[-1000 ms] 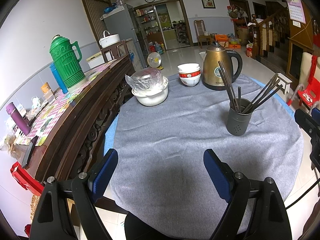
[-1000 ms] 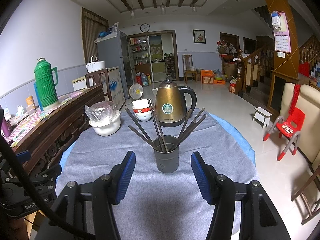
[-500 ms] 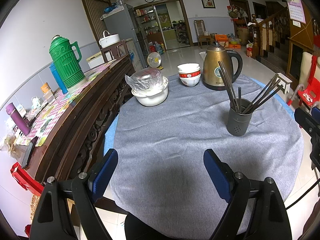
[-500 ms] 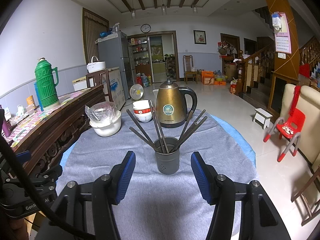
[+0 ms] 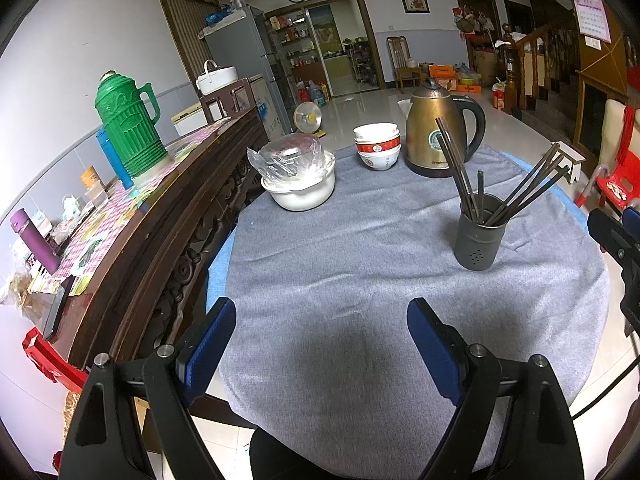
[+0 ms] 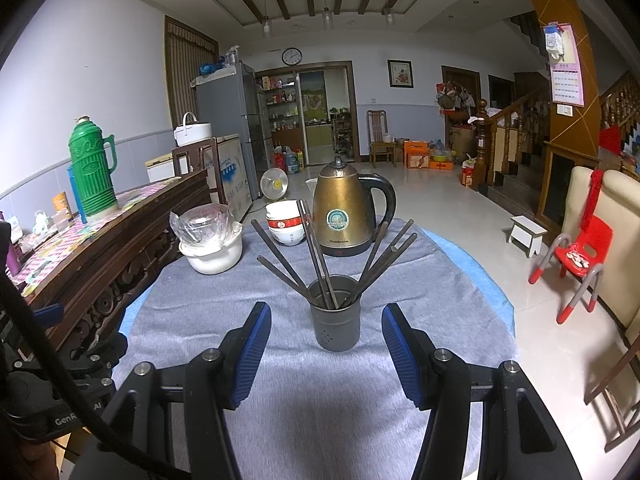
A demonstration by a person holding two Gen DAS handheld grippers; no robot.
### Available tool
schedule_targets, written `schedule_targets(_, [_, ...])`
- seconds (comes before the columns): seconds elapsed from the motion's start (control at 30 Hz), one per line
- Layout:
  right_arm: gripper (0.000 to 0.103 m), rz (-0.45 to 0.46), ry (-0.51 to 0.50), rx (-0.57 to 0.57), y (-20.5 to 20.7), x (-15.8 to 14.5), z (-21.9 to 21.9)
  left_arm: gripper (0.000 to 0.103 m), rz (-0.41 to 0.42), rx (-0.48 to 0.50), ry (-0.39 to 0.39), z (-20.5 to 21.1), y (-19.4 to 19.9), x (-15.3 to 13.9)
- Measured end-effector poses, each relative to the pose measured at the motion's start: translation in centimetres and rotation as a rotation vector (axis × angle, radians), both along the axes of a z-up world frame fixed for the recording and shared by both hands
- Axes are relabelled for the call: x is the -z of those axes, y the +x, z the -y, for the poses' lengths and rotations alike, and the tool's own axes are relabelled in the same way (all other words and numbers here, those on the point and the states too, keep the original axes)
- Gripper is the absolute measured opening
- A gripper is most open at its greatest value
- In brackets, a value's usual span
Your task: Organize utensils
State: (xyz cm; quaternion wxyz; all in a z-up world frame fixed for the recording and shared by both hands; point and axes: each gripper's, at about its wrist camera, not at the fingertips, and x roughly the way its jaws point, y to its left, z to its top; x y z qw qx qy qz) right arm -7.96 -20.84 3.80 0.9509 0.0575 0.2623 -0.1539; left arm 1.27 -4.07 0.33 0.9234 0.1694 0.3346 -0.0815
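Standing upright on the round table's grey cloth [image 6: 400, 392], dark cylindrical holder [image 6: 335, 328] hiding lower ends of splayed dark chopsticks [image 6: 316, 256], ahead of spread, empty right gripper [image 6: 326, 354]; left gripper [image 5: 320, 344] likewise spread, empty.

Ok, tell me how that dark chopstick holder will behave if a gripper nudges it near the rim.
The chopstick holder looks tall and narrow, so it probably tips rather than slides. The chopsticks fan out well above its rim, likely making it top-heavy and apt to shift. The grey cloth under it may grip the base and bunch.
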Motion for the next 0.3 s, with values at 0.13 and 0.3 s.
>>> schedule_targets(0.13, [0.061,0.005,0.007,0.009,0.0,0.2,0.4,0.088,-0.014,0.003,-0.039,-0.3,0.9,0.4])
schedule_targets(0.3, [0.061,-0.029,0.043,0.065,1.2,2.7,3.5,0.092,-0.092,-0.08,-0.106,-1.7,5.1,3.6])
